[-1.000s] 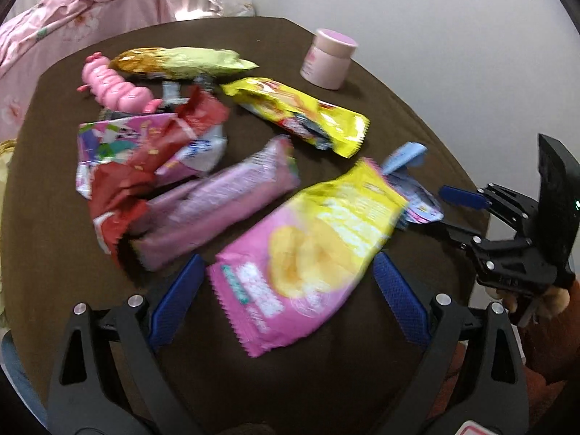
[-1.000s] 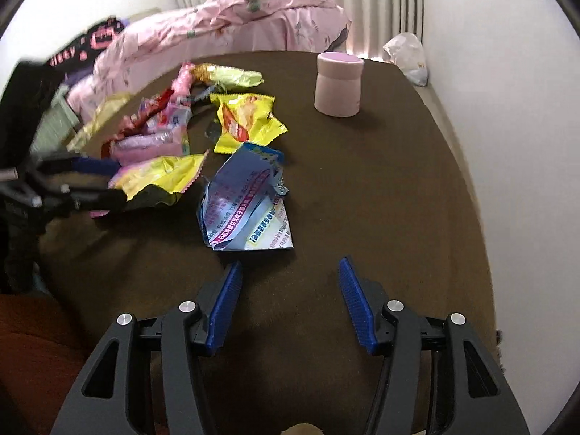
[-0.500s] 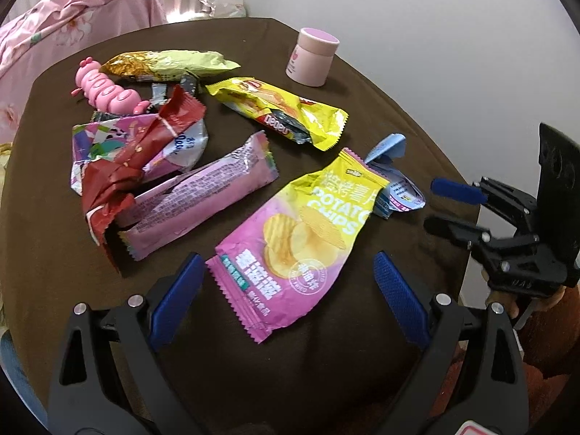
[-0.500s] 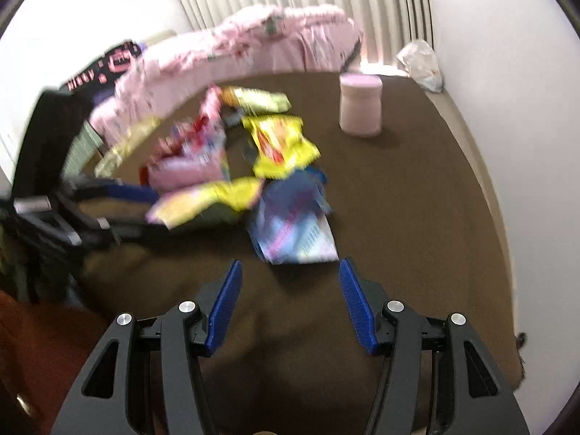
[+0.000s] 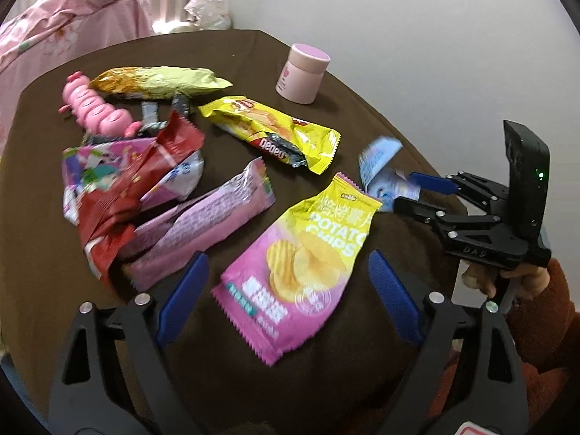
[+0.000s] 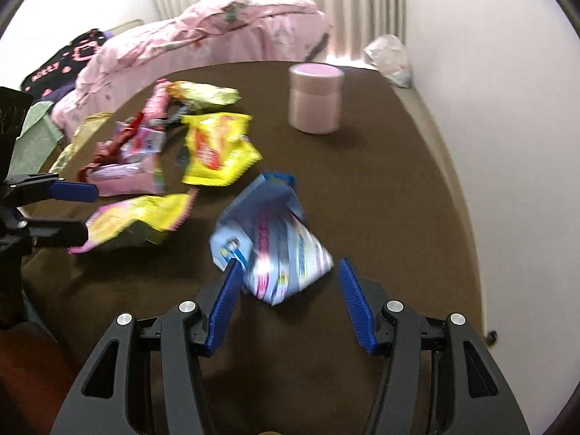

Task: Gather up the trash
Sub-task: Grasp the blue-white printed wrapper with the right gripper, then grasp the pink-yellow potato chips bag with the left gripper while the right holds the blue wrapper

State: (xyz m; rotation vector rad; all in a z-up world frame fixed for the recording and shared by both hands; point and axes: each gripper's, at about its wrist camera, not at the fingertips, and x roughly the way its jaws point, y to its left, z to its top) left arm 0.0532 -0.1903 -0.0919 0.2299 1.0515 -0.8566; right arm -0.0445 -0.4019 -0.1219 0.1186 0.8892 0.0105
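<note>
Several snack wrappers lie on a brown round table. My left gripper is open, its fingers on either side of the near end of a pink and yellow potato chips bag. My right gripper is open around a light blue wrapper, which reaches between its fingers; the wrapper and right gripper also show in the left wrist view. The chips bag and left gripper show at the left of the right wrist view.
A pink lidded jar stands at the far side of the table. Yellow, pink, red and gold wrappers and a pink toy lie left of centre. A pink bed is behind.
My right gripper has moved forward so the light blue wrapper now sits between its fingers. The left gripper stays open around the chips bag.
</note>
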